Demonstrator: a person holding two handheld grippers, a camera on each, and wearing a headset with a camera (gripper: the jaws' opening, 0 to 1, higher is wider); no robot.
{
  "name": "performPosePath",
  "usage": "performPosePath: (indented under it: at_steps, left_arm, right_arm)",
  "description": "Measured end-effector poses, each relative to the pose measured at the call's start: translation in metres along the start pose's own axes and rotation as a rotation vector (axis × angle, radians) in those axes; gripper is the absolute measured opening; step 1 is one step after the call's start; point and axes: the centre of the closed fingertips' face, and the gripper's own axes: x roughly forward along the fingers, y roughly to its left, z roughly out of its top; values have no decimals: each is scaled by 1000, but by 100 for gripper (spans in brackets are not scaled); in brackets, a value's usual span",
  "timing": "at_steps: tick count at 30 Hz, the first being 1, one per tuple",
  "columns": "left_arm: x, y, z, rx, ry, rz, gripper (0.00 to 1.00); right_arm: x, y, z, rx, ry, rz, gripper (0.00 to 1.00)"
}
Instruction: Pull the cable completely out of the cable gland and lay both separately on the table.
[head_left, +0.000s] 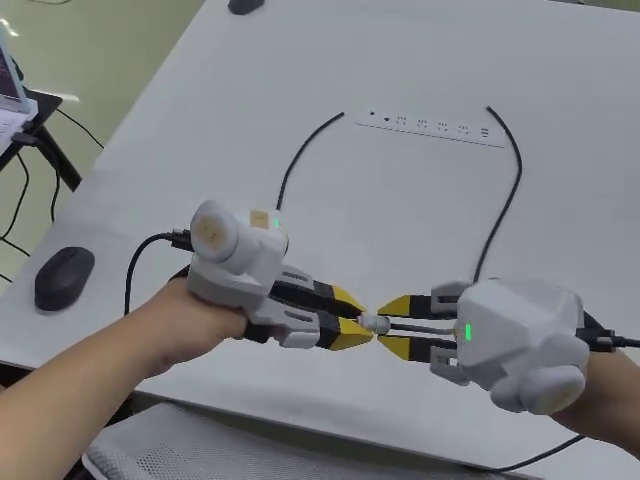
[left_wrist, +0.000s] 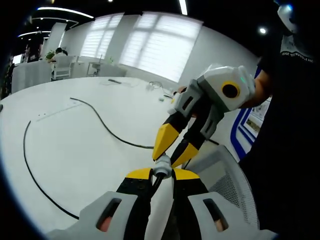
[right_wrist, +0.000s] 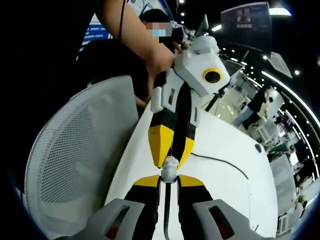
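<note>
White tabletop (head_left: 400, 60) carries most of what we see: a pale power strip (head_left: 430, 127) lies at the far side between the two far stretches of the black cable (head_left: 512, 190), and a dark mouse (head_left: 63, 276) sits well off to the left near the edge. A grey mesh chair (head_left: 160, 445) stands just beyond the near edge. The two tools meet tip to tip above that near edge, with the small pale cable gland (head_left: 373, 323) between them. The left gripper (head_left: 358, 322) has its yellow-tipped jaws drawn almost together on the gland. The right gripper (head_left: 388, 325), with a green light on its body, is pinched narrowly on the cable just beside the gland. In each gripper view we see a dark line running back between that view's own jaws. The tool bodies hide the cable's nearest stretches in the head view. A blue poster (left_wrist: 255, 122) bears print too small for us to read.
</note>
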Motion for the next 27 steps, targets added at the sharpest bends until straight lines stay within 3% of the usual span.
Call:
performPosePath:
  at_steps: [6,10,13,14,20,24,27]
  left_arm:
    - [-1,-2,2,52,-9,2,15]
    - [-3,-2,7,93,-25,6,15]
    - [-4,-1,12,137,-40,19,15]
    - [-5,1,14,163,-46,26,15]
    - [-6,9,18,189,-55,53,15]
    - [-9,17,23,202,-64,72,15]
    - [-9,21,25,210,-58,79,15]
  right_arm:
    - [-2,-2,1,89,-14,9,8]
    - [-2,-5,1,109,-17,1,9]
    - [-2,-7,-1,160,-14,-12,14]
    - [-4,-10,0,198,-23,-26,16]
    - [-13,-28,-1,398,-81,-93,20]
    - [-20,-38,-12,455,-52,-161,18]
    - [-22,-39,-25,430,28,-211,13]
